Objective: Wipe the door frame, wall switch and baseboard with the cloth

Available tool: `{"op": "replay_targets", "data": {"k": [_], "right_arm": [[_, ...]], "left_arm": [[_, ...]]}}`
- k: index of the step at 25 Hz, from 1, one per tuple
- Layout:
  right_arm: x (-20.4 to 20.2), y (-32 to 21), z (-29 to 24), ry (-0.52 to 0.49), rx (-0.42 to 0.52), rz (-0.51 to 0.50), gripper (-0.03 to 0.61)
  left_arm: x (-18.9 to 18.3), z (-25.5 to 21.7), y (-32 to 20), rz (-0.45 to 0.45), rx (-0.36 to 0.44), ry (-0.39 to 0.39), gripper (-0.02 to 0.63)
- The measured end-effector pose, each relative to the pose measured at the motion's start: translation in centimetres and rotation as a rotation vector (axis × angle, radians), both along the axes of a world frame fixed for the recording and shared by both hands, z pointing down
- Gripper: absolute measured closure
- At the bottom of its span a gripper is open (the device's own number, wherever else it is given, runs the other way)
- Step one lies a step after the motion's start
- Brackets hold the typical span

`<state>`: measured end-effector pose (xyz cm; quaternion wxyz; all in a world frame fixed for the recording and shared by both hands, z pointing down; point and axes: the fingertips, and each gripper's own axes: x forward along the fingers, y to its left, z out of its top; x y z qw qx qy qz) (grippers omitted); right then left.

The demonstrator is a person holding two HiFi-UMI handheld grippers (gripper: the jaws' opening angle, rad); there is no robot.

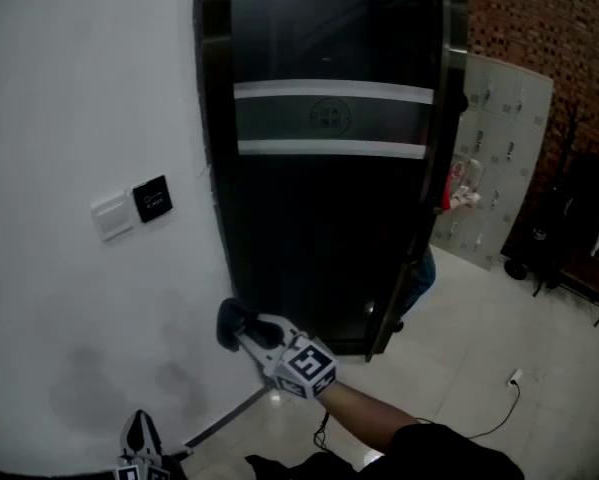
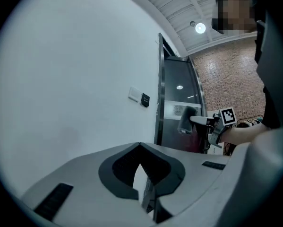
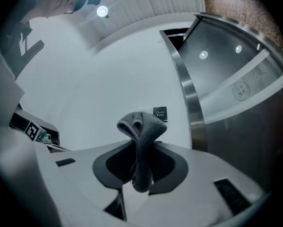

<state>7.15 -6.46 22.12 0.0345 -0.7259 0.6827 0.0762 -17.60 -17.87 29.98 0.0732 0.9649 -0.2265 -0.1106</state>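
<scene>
My right gripper (image 1: 241, 330) is shut on a dark grey cloth (image 1: 229, 318), low beside the door frame's (image 1: 216, 168) metal edge. In the right gripper view the cloth (image 3: 140, 126) bunches up out of the jaws, in front of the white wall. A white wall switch (image 1: 111, 215) and a black exit button (image 1: 151, 198) sit on the wall to the left of the frame. A grey baseboard (image 1: 219, 420) runs along the wall's foot. My left gripper (image 1: 139, 440) hangs at the bottom left, jaws together with nothing between them, facing the wall (image 2: 61, 79).
The dark glass door (image 1: 329, 218) stands ajar, with a person partly visible behind it. Grey lockers (image 1: 499, 158) and a brick wall lie beyond. A black stand (image 1: 569, 218) is at the right, and a cable with a plug (image 1: 514, 378) lies on the tiled floor.
</scene>
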Motion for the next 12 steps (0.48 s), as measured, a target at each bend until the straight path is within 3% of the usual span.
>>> {"op": "replay_targets", "data": {"k": [8,12], "right_arm": [[-2.0,-5.3,-2.6,0.036,0.006,-0.007,0.500],[-2.0,-9.6,-1.6,0.053,0.012,-0.023,0.500]], "left_arm": [[3.1,-1.8,-7.5,-0.008,0.039,-0.039,0.621],[5.2,-4.5,-10.3,-0.023,0.066,-0.010,0.621]]}}
